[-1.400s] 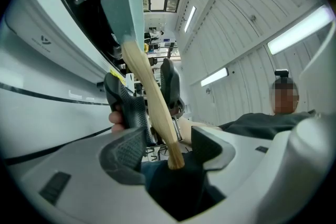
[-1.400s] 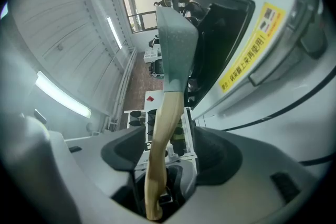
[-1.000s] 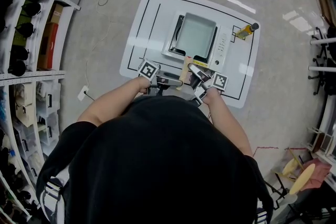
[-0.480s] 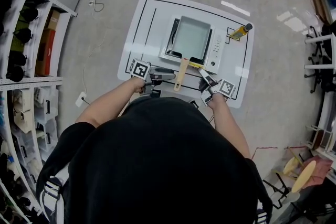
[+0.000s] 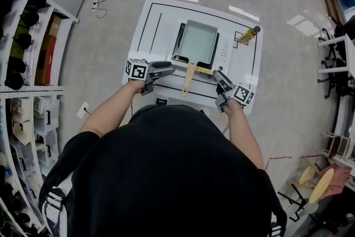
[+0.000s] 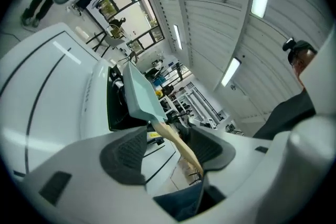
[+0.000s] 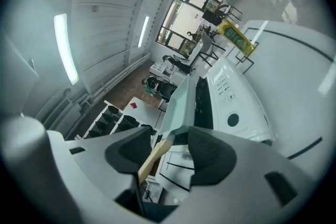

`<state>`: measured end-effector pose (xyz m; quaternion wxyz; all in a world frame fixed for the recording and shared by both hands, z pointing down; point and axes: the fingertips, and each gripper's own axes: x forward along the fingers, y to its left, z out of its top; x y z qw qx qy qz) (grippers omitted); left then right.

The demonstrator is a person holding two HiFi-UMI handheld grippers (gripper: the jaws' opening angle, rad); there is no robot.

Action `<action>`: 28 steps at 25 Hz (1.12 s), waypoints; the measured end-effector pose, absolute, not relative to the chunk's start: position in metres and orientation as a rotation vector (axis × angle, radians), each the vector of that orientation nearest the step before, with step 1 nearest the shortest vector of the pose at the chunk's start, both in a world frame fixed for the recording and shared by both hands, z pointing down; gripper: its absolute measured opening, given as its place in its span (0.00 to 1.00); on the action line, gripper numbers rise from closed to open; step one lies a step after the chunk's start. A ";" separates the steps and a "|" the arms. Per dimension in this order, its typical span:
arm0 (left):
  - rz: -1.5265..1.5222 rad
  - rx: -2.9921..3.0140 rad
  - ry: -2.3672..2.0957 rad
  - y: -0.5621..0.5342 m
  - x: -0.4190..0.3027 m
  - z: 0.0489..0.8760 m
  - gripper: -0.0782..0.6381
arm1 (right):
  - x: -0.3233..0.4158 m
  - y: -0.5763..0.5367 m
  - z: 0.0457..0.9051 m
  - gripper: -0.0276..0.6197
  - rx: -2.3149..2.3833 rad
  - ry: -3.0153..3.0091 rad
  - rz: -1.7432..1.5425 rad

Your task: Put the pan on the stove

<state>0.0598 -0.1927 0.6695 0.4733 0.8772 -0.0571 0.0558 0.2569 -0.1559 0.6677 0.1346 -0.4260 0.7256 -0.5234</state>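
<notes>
— Where was the pan?
— The pan (image 5: pixel 197 41) sat flat on the stove (image 5: pixel 225 54) on the white worktop (image 5: pixel 155 25), with its wooden handle (image 5: pixel 188 79) pointing toward the person.
— And the tongs?
— The left tongs (image 5: pixel 168 69) gaped empty, left of the handle. The right tongs (image 5: pixel 219 76), clear of it on the right, had just been narrowing, still apart and gripping nothing.

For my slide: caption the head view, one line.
Pan on stove; left claw and right claw flank its handle, both empty, the right's jaws just closed partway.
</notes>
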 end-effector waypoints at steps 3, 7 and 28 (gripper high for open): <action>0.149 2.206 -0.202 -0.204 0.052 0.664 0.48 | 0.258 -0.154 0.664 0.34 -1.306 2.164 -1.473; 0.159 2.275 -0.285 -0.218 0.045 0.651 0.48 | 0.269 -0.154 0.654 0.32 -1.406 2.192 -1.407; 0.108 2.454 -0.534 -0.244 0.042 0.606 0.40 | 0.304 -0.155 0.604 0.20 -1.791 2.391 -1.050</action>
